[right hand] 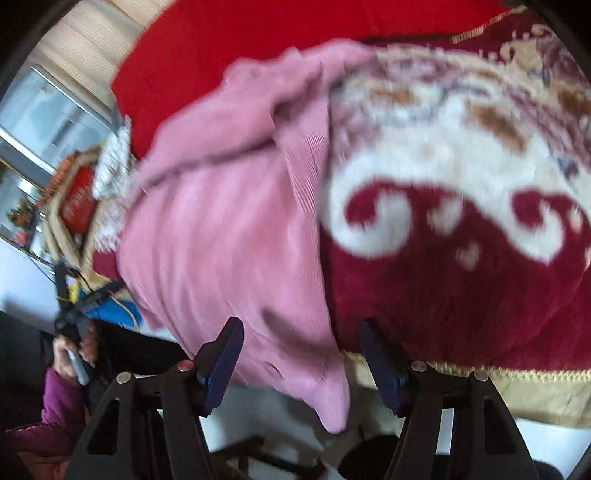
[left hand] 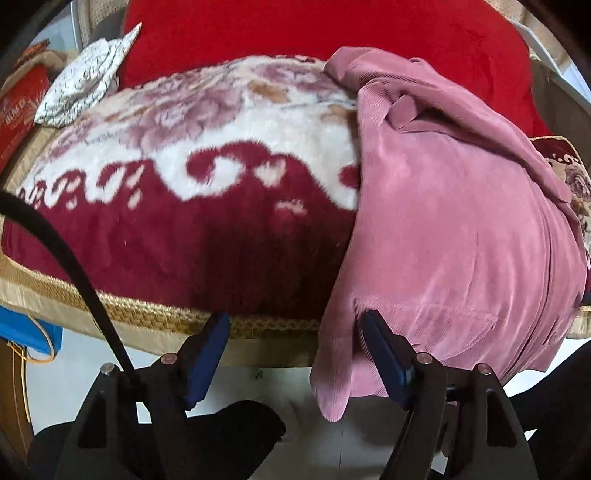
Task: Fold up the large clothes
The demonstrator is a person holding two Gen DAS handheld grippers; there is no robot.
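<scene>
I hold both jaws apart, gripping nothing: the left hand-held gripper [left hand: 295,339] and right hand-held gripper [right hand: 301,347] straddle the pink garment [left hand: 454,236] hem hanging off the bed [left hand: 221,321] edge, ready to pinch.

The corduroy garment [left hand: 454,236] is dusty pink, finely ribbed. Under it the blanket [left hand: 192,206] runs deep crimson with cream scrolls, mauve flowers and tan leaves, edged in gold braid [left hand: 155,310]. Behind lies a plain bright red cover [left hand: 314,29]. A white cloth [left hand: 85,85] carries dark speckles. Tool pads [left hand: 210,362] are navy blue.
</scene>
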